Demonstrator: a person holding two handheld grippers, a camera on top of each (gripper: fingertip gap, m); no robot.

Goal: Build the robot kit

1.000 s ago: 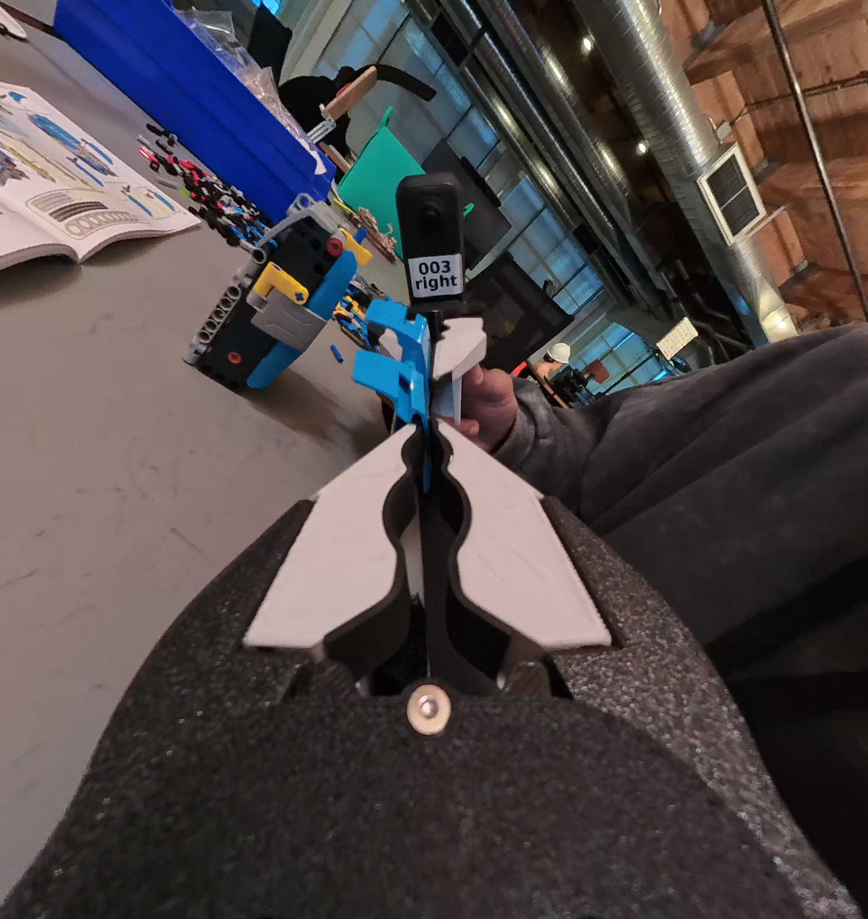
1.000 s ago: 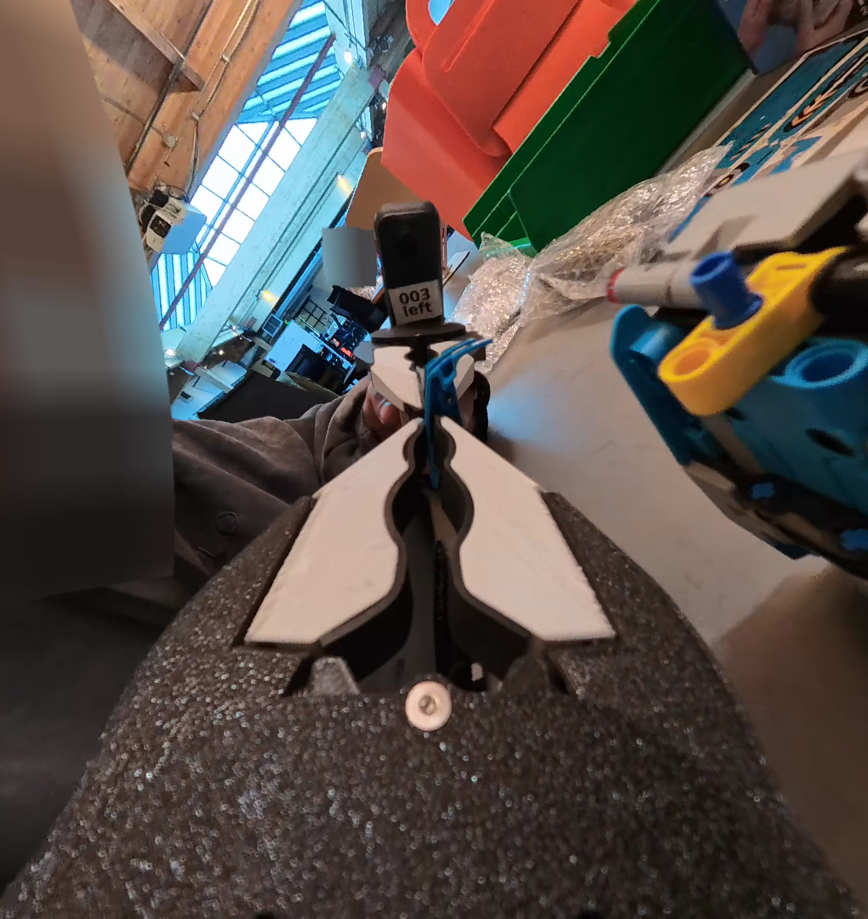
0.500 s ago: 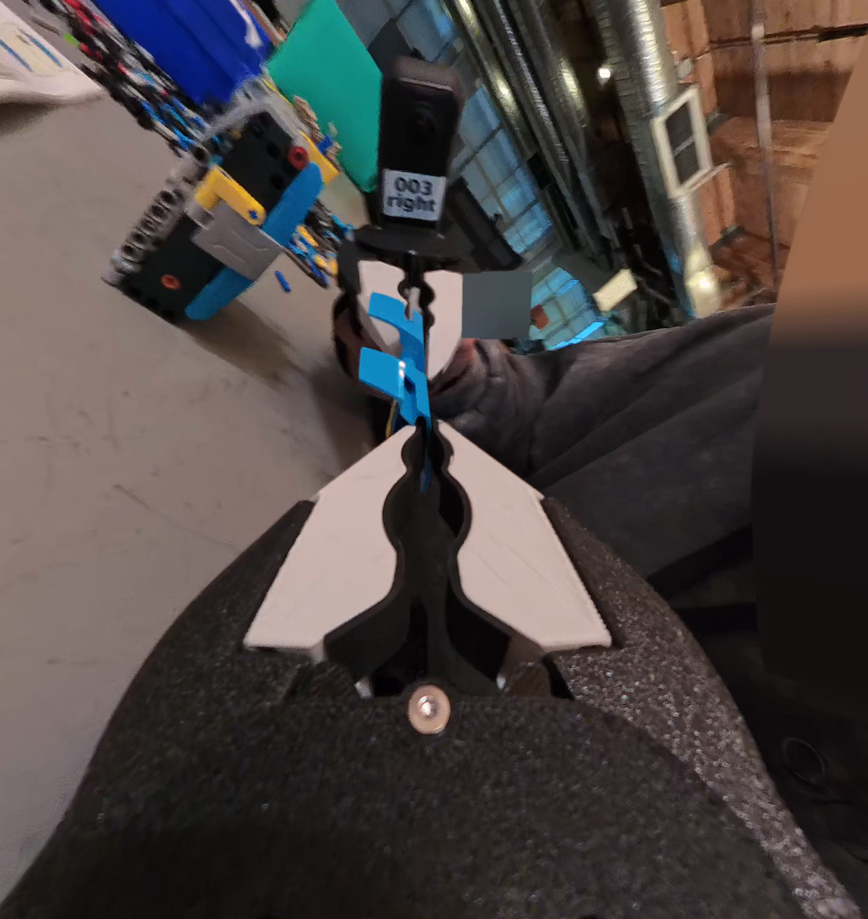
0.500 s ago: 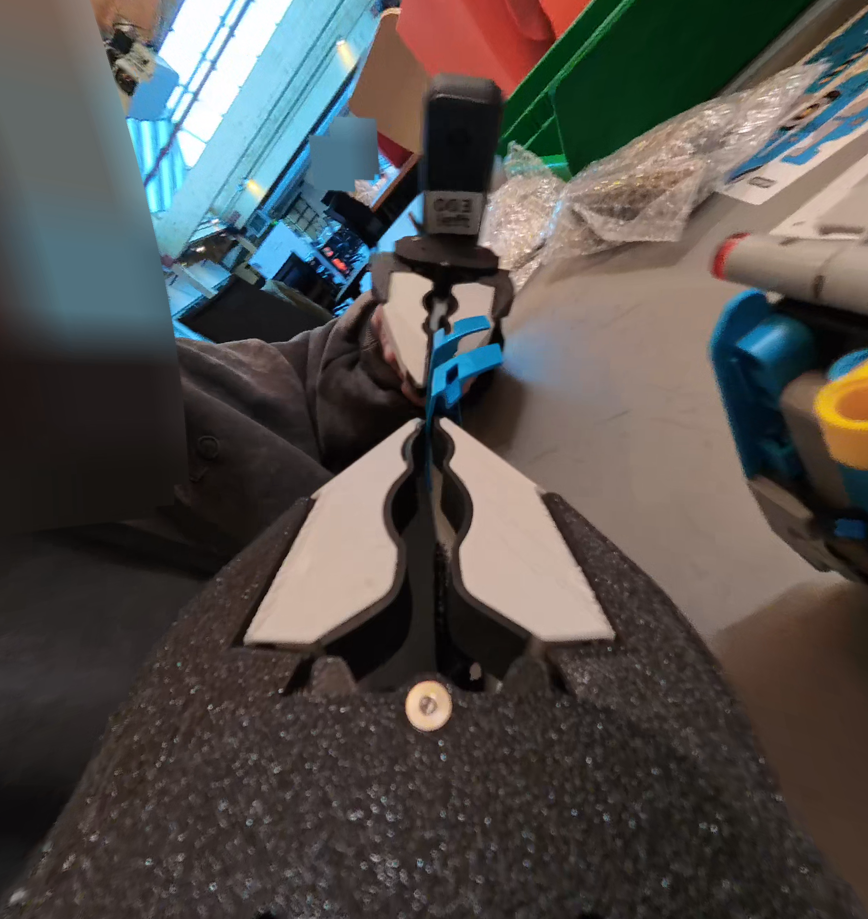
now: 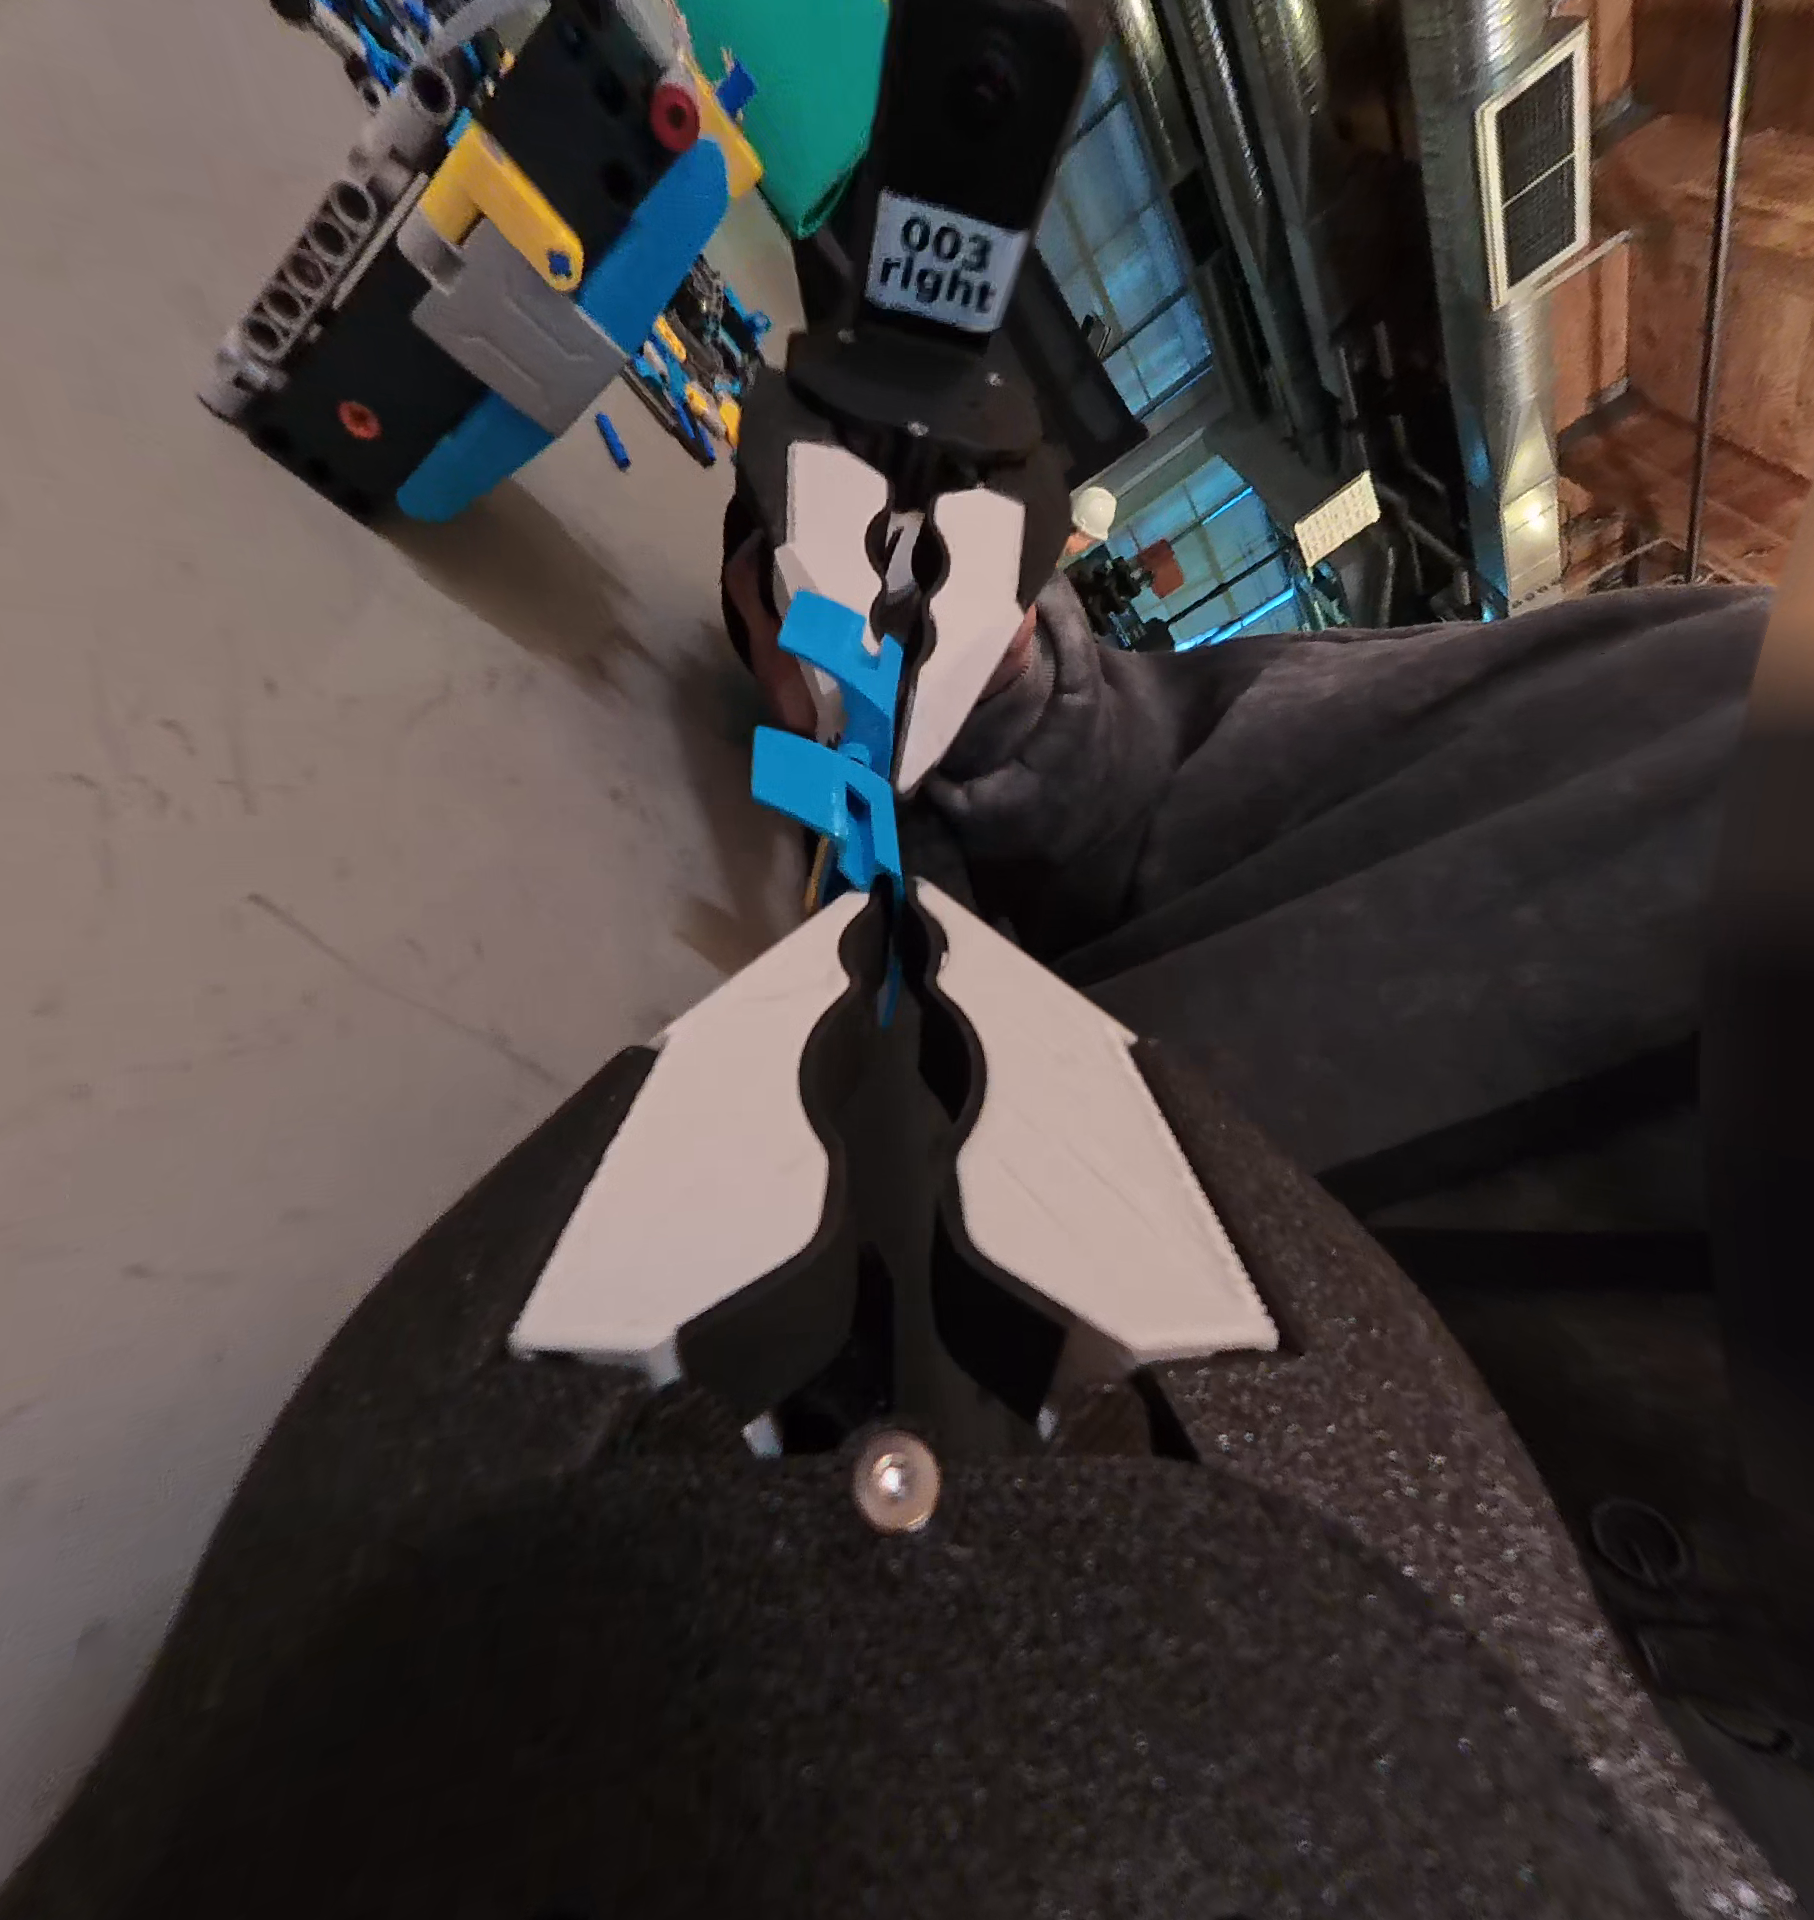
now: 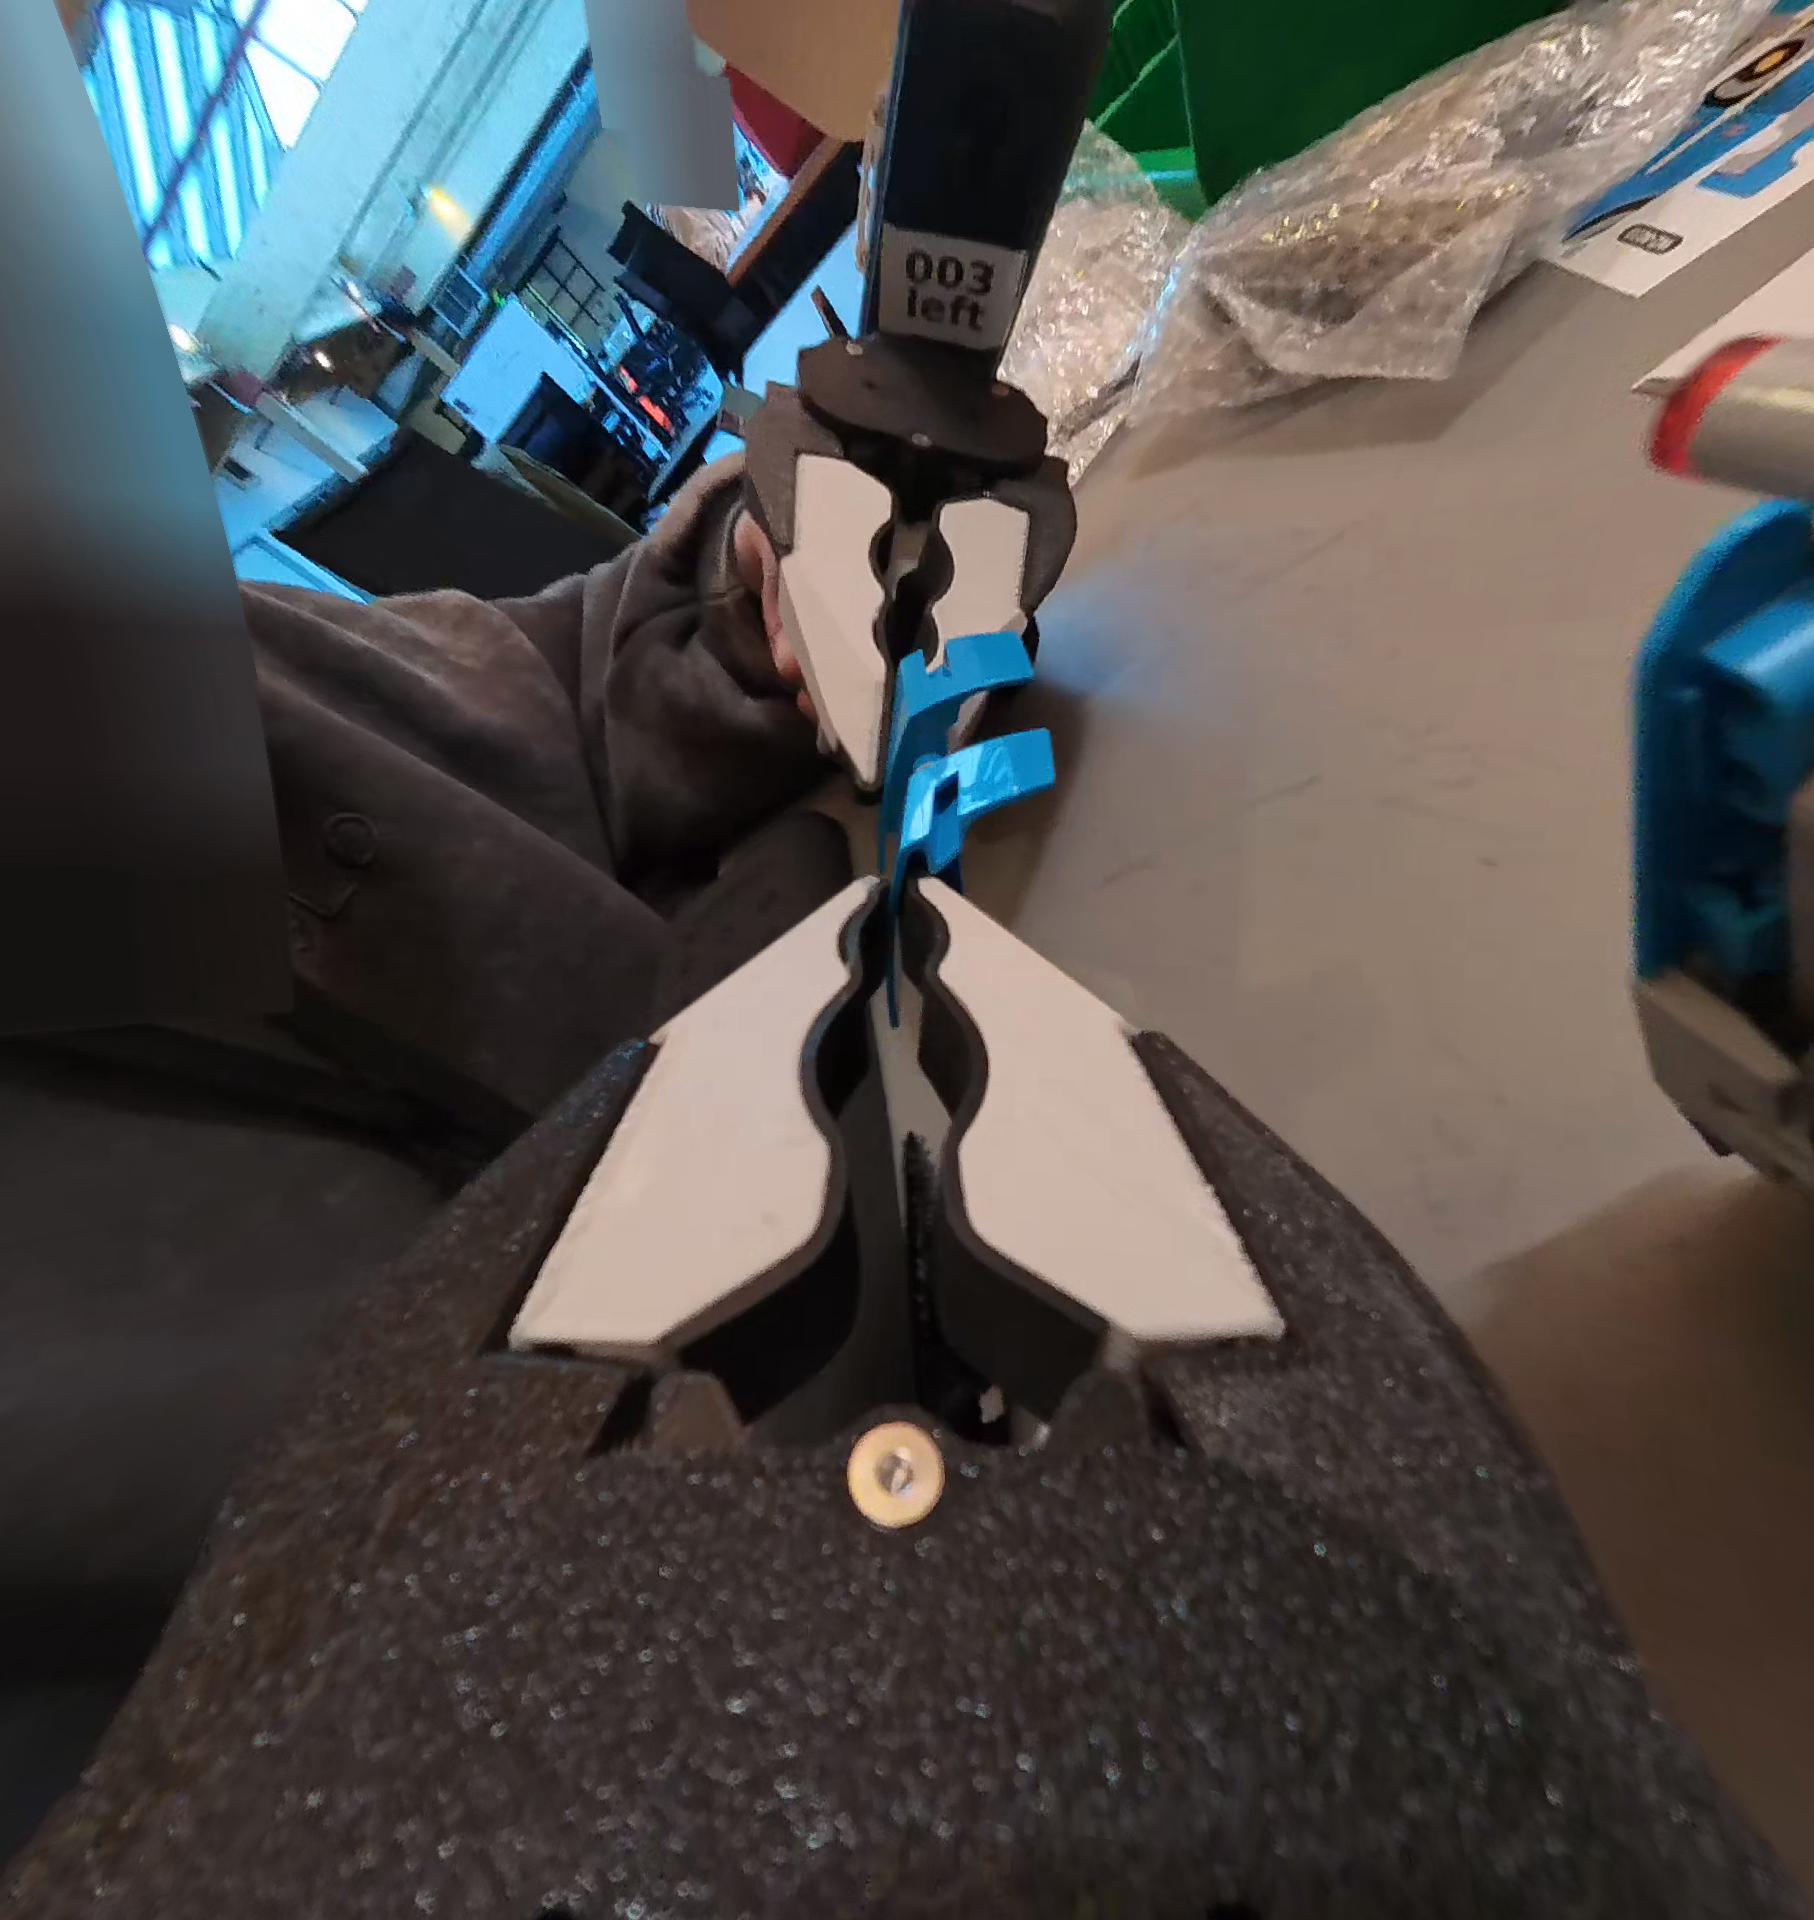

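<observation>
- Two grippers meet tip to tip at frame centre: your left gripper (image 5: 890,902) and right gripper (image 6: 892,891), each closed on one blue plastic piece (image 5: 838,767).
- Piece held above grey table (image 5: 259,831).
- Toy-brick model (image 5: 487,249) stands upper left.

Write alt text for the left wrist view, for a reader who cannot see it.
The left gripper and the right gripper, pointing at each other, are both shut on one thin blue plastic piece above a grey table. Behind, a black, blue, yellow and grey brick-built model stands on the table; a dark sleeve fills the right.
</observation>
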